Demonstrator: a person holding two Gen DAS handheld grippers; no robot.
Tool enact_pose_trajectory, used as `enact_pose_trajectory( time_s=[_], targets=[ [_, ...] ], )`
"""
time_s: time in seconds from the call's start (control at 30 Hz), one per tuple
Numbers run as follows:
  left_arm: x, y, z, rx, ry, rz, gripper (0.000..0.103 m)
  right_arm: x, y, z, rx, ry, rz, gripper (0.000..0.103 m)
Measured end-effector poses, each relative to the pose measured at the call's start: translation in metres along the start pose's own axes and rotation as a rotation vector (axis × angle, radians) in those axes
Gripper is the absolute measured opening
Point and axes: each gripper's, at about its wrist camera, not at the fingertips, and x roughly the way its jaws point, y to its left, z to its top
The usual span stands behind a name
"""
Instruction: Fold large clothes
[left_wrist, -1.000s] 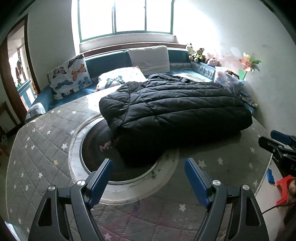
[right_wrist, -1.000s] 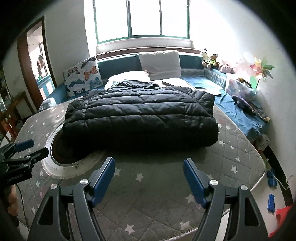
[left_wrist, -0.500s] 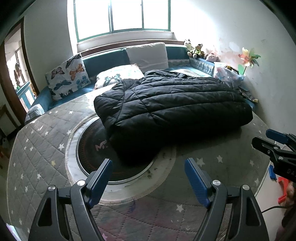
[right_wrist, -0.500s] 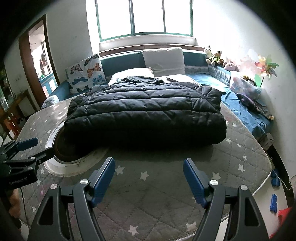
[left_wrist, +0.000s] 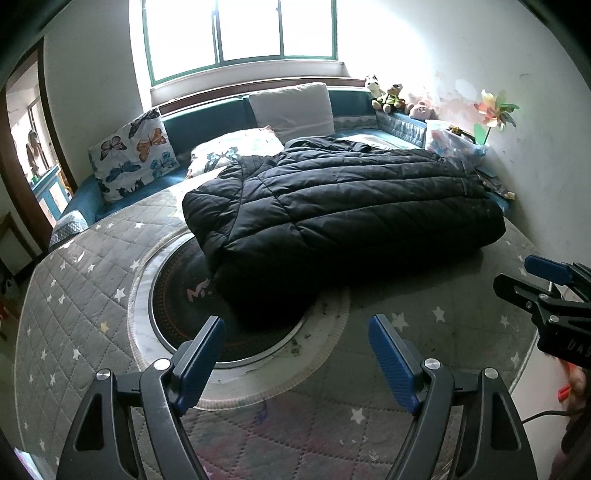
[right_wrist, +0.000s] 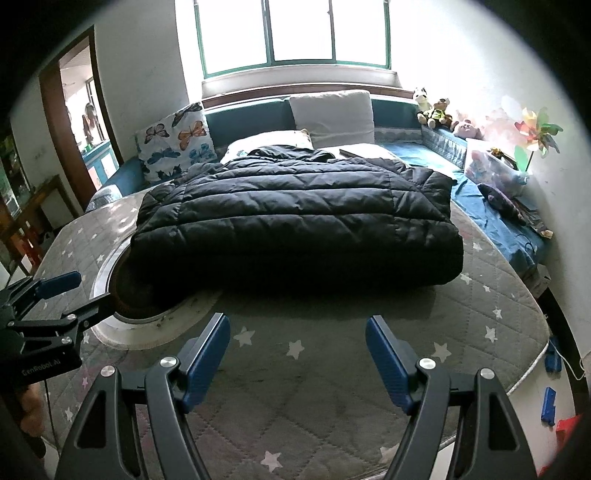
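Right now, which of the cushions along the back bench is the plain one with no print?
The grey-white cushion upright against the teal backrest under the window; the butterfly cushion leans farther left.

Bare grey star-quilted mat (right_wrist: 295, 398) gives open room in front of both wide-open grippers. The black puffer jacket (right_wrist: 295, 218) blocks 12 o'clock, and cushions (right_wrist: 173, 142) stand behind it.
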Motion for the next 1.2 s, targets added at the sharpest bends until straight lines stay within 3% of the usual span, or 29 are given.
enact_pose_trajectory(
  time_s=[1.2],
  targets=[
    [0.0004,0.0026,-0.0022,-0.016,-0.003,0.005,0.085,0.0053,0.0093,-0.0048,-0.018,0.019,0.016,0.083]
  ],
)
